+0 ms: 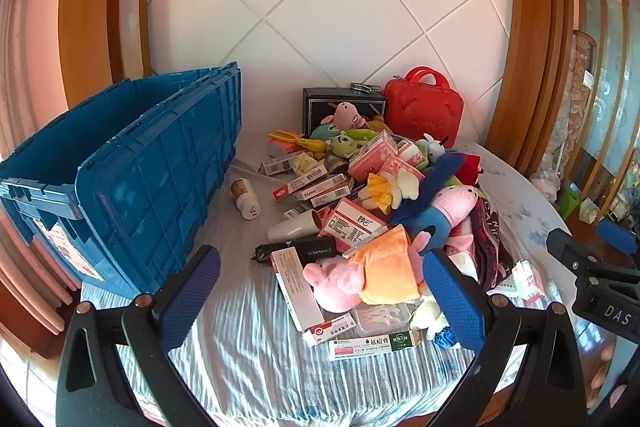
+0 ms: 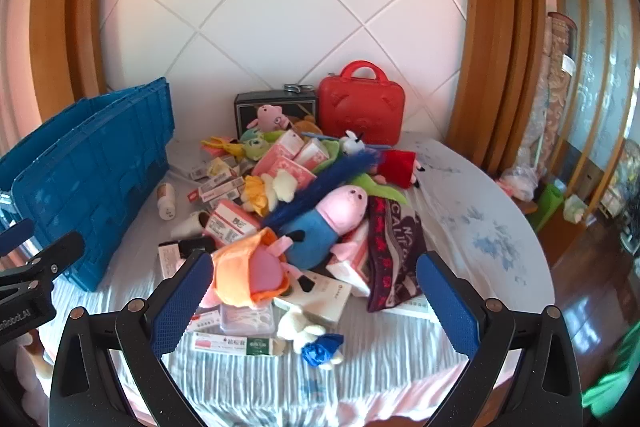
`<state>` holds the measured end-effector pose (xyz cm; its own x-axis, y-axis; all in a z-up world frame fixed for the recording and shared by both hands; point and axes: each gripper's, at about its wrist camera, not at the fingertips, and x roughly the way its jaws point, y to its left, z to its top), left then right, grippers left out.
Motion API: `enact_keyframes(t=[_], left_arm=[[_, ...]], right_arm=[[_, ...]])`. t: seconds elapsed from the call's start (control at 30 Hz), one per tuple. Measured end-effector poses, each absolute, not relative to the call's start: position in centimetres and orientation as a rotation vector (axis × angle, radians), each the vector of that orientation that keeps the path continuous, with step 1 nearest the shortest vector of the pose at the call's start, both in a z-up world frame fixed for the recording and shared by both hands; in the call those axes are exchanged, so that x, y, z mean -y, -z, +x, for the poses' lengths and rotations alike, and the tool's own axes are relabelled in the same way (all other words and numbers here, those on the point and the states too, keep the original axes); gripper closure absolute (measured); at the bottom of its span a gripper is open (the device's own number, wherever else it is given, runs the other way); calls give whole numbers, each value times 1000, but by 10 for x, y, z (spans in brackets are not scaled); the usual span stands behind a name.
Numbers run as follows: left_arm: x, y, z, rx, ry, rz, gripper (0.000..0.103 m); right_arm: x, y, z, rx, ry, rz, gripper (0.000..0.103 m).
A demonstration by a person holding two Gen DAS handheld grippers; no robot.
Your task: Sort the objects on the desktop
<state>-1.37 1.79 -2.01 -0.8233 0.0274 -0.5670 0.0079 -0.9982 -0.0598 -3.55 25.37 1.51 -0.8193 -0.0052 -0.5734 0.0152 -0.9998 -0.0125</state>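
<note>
The table (image 1: 248, 359), under a striped cloth, carries everything. Largest is the blue crate (image 1: 132, 183) along the left edge, standing open, probably as a bin for sorted things. At the far edge a red case (image 1: 424, 111) and a black box (image 1: 320, 103) lean against the wall, perhaps further bins. A mixed pile fills the middle: the pig plush in an orange dress (image 1: 368, 275) nearest the front edge, the pig plush in blue (image 2: 320, 227) behind it, medicine boxes (image 1: 352, 223) and a small white bottle (image 1: 246, 199) toward the crate. The left gripper (image 1: 320, 299) and right gripper (image 2: 316, 303) both hover spread wide and empty over the front edge, seemingly lined up on the orange-dressed plush; nothing looks sorted yet.
</note>
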Motion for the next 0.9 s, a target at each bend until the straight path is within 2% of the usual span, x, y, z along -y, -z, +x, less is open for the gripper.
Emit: enact_keyframes(t=[0.43,0.7,0.9], left_arm=[[-3,55,-34,85,-2931,-1041,0],[14,119,-60,91,-2815,-1230,0],[-5,174,-74,12,-2700,-1325,0]], right_arm=[[-259,16,-48,46,2936,1073,0],[-273,80,-72,94,2910,1335,0],[-281,132,-75,110,2841,1521,0]])
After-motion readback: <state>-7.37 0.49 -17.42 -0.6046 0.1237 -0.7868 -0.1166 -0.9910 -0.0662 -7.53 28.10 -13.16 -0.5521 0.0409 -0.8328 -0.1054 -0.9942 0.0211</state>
